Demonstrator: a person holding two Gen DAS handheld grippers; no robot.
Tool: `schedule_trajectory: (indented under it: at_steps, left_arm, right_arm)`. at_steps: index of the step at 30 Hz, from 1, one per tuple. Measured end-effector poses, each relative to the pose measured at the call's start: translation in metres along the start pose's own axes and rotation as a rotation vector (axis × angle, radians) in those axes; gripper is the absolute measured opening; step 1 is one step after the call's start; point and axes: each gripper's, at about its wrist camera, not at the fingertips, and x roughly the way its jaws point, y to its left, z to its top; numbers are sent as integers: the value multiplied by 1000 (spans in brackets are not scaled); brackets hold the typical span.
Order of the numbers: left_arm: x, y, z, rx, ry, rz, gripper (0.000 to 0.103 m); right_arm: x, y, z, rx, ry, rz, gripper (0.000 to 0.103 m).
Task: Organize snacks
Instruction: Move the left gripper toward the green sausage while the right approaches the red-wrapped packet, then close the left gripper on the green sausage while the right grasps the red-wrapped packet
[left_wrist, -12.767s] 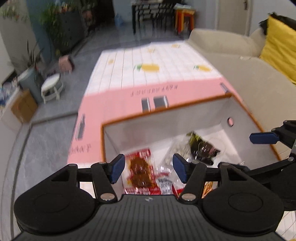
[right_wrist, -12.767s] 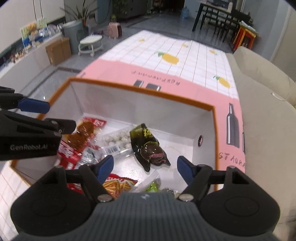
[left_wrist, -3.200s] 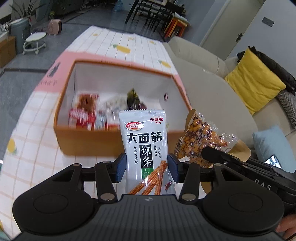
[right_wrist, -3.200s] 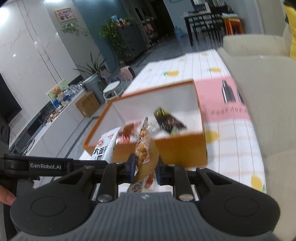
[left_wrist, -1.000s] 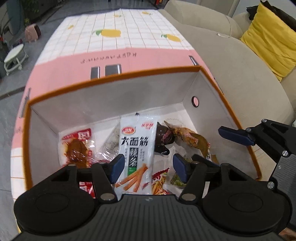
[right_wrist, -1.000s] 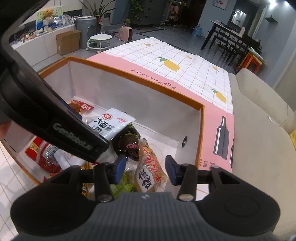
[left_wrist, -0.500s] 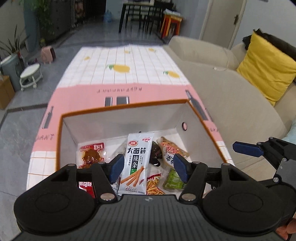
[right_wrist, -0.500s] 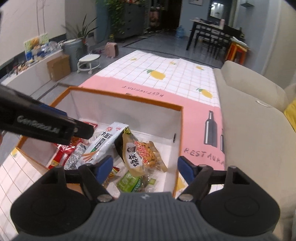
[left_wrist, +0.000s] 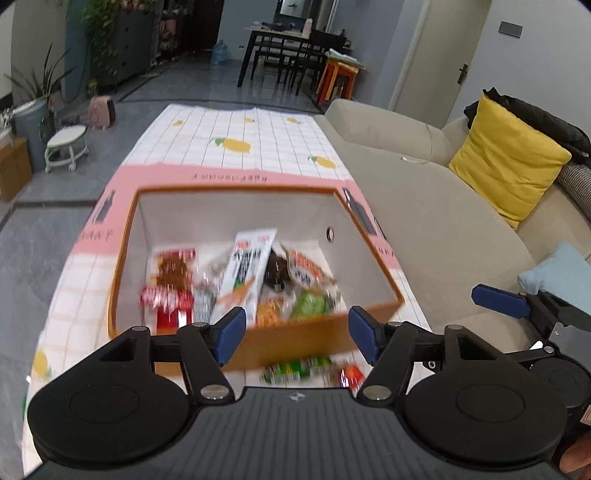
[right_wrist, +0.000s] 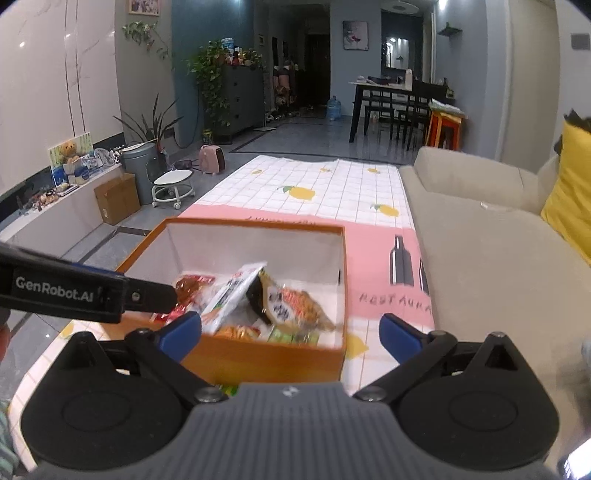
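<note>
Left gripper spread, empty, near side of orange box. Right gripper likewise spread, empty. Box holds the snacks: white spicy-strip packet propped on the pile, brown packet to its right. Loose green and red packets lie on the tablecloth just outside the near wall. Risk: reaching down for these, a finger could catch the wall and shove the box.

Box sits on the desk, sofa right of it. Snack packets piled inside box; a few more, blurry, probably packets, on desk just before its near wall.
</note>
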Motion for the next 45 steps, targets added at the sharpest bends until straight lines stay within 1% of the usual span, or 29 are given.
schedule_trajectory:
  at_steps: [6,10,12,13,16,19,20,21,23,24,26,27,28,30,33,35,36,38,39,41,45]
  left_arm:
    - [4,6,-26,-17,38,17,75]
    - [13,10,-43,-41,34,-4,75]
    - [21,11,-49,-37,49,-13,75]
    - [25,12,-53,-35,59,-16,75]
    - [35,16,-61,-32,95,-2,75]
    - [45,21,-67,-54,124,-5,75]
    - [49,21,-69,-50,130,-7,75]
    - [52,20,-70,-40,133,-8,72]
    - [60,20,-70,-16,140,1,71]
    - [65,21,-69,-7,143,-6,71]
    - [74,25,-67,12,152,-12,71]
    - [78,26,-66,25,156,-14,71]
    - [82,26,-65,42,160,-20,71]
    - [89,27,-64,77,168,-28,68]
    - [97,25,-67,130,174,-19,66]
    - [101,26,-68,144,177,-19,64]
    - [103,26,-68,149,180,-20,63]
    - [108,25,-69,171,186,-23,63]
    - [109,23,-70,187,184,-25,62]
    - [112,19,-71,220,178,-27,62]
    - [119,9,-72,277,172,-22,62]
  right_arm:
    - [-5,-6,-31,69,54,27,99]
    - [-1,-11,-54,99,67,48,99]
    - [3,-14,-65,121,62,59,99]
    - [8,-16,-70,134,73,57,99]
    - [20,-21,-80,171,114,61,99]
    - [32,-21,-87,198,141,82,99]
    - [35,-20,-88,198,144,88,99]
    - [39,-19,-88,192,148,86,99]
    - [47,-15,-87,169,158,73,98]
    - [51,-14,-86,160,157,66,97]
    - [56,-13,-85,149,161,62,87]
    - [61,-13,-85,140,168,64,85]
    - [65,-13,-85,132,176,64,81]
    - [72,-11,-86,117,184,61,79]
    - [81,-9,-86,100,189,62,73]
    - [90,-9,-85,97,200,67,68]
    - [93,-10,-86,95,208,67,67]
    - [100,-10,-87,96,224,73,54]
    - [102,-10,-88,98,234,79,51]
    - [103,-12,-89,103,240,87,50]
    - [97,-15,-89,82,256,62,49]
